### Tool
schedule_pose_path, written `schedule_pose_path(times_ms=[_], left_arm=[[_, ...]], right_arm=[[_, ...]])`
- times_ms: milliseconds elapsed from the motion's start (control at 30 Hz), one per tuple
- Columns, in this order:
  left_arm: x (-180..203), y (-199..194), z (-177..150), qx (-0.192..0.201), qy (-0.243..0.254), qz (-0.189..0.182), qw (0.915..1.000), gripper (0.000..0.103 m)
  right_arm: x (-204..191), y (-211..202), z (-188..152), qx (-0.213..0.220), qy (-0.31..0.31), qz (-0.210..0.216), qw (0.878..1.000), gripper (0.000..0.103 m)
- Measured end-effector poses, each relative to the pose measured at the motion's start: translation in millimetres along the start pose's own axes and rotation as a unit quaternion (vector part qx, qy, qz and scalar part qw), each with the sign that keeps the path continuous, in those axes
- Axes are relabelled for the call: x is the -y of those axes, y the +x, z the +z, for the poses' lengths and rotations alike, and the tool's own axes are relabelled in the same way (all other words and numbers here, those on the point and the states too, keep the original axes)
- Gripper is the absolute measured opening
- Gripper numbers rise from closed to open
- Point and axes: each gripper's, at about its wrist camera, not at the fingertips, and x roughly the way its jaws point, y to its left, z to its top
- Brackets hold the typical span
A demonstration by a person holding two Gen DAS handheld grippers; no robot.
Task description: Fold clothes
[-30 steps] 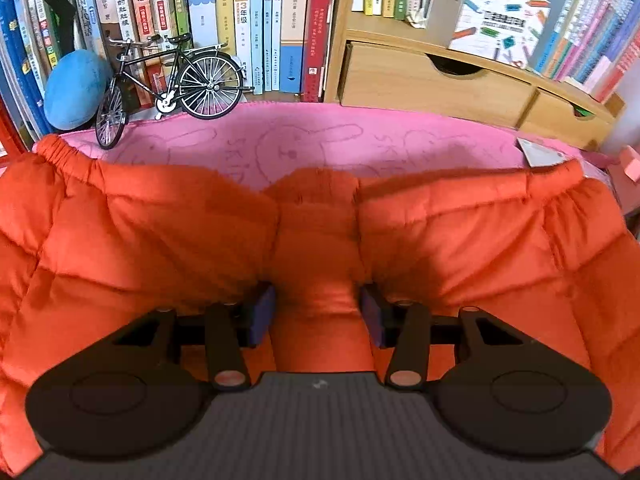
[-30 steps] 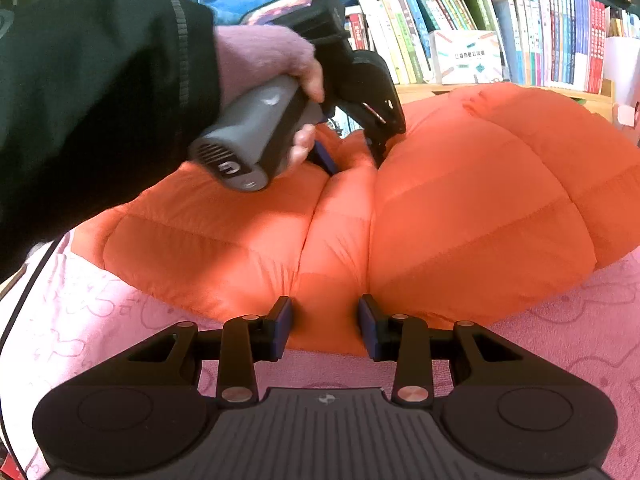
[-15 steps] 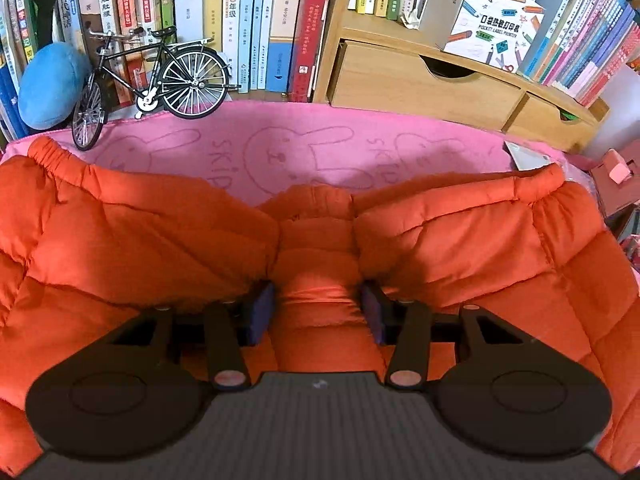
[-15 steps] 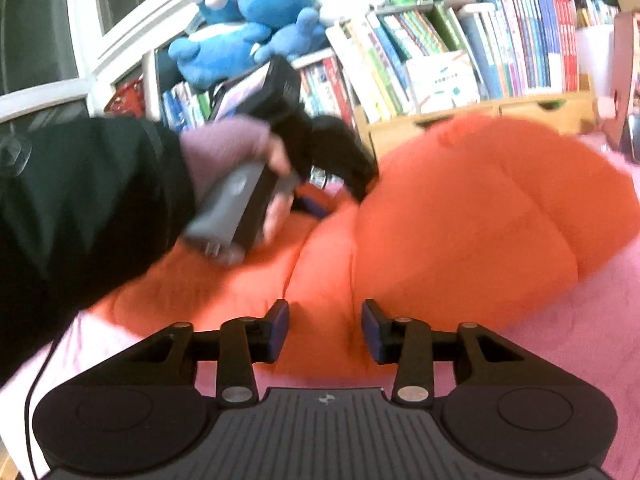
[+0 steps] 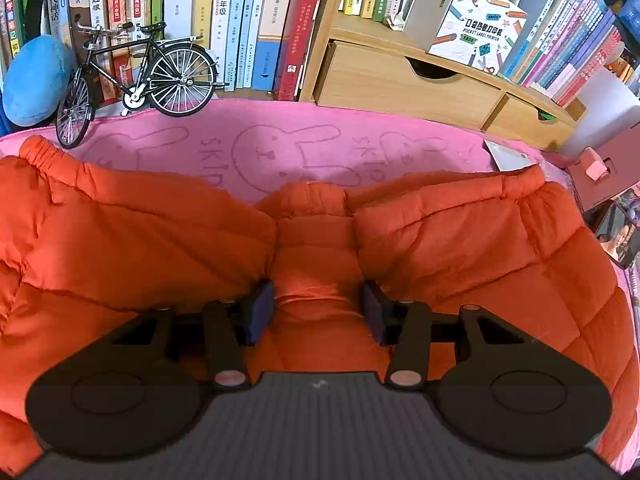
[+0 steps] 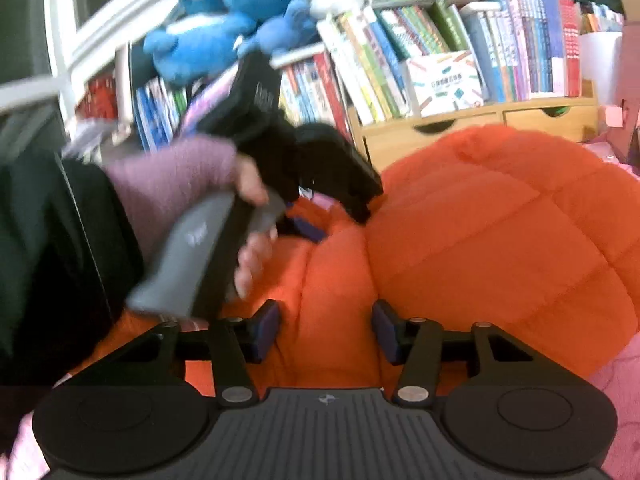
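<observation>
Pink bunny-print cloth [image 5: 304, 148] w/ bookshelf [image 5: 240, 20] behind; left gripper [image 5: 318, 306] pinching orange jacket [image 5: 460, 248], right gripper [image 6: 325, 328] opening, jacket betw. jaws.

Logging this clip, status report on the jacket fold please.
Left gripper shut on orange jacket ridge. Right gripper opening, fabric between pads. Jacket bunched on pink cloth. Nothing in the way.

The white cardboard box printed with coloured pencils [image 5: 476, 28], at one o'clock on the wooden drawer unit, reads "POCKET LABEL PRINTER" under a line of Chinese characters. On the pink rabbit-patterned cloth [image 5: 280, 148], at twelve o'clock, "SKIP" is drawn beside the rabbit outlines. Among the upright row of book spines [image 5: 224, 20] at eleven o'clock, a yellow spine shows "3", and two pale blue spines each show "2"; the other Chinese titles are too small to read surely.
</observation>
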Motion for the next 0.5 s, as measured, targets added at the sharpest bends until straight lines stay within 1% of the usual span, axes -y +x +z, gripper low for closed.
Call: schedule_pose_path(times_ms=[67, 100, 167, 233, 300, 500], left_arm=[[-2, 0, 0, 0.0, 0.0, -0.004, 1.0, 0.048], [-2, 0, 0, 0.001, 0.0, -0.006, 1.0, 0.048], [-2, 0, 0, 0.002, 0.003, -0.007, 1.0, 0.048], [-3, 0, 0, 0.002, 0.006, -0.01, 0.9999, 0.048], [-3, 0, 0, 0.002, 0.008, -0.013, 0.9999, 0.048], [-2, 0, -1, 0.003, 0.015, -0.012, 0.9998, 0.048]], right_arm=[[-8, 6, 2, -0.004, -0.027, -0.014, 1.0, 0.051], [-9, 8, 1, -0.006, -0.031, -0.019, 0.999, 0.051], [-9, 9, -1, -0.003, -0.029, -0.022, 0.999, 0.051], [-5, 4, -1, 0.006, -0.017, -0.019, 1.0, 0.047], [-1, 0, 0, 0.013, -0.004, -0.018, 1.0, 0.046], [-1, 10, 2, 0.003, -0.029, -0.033, 0.999, 0.045]])
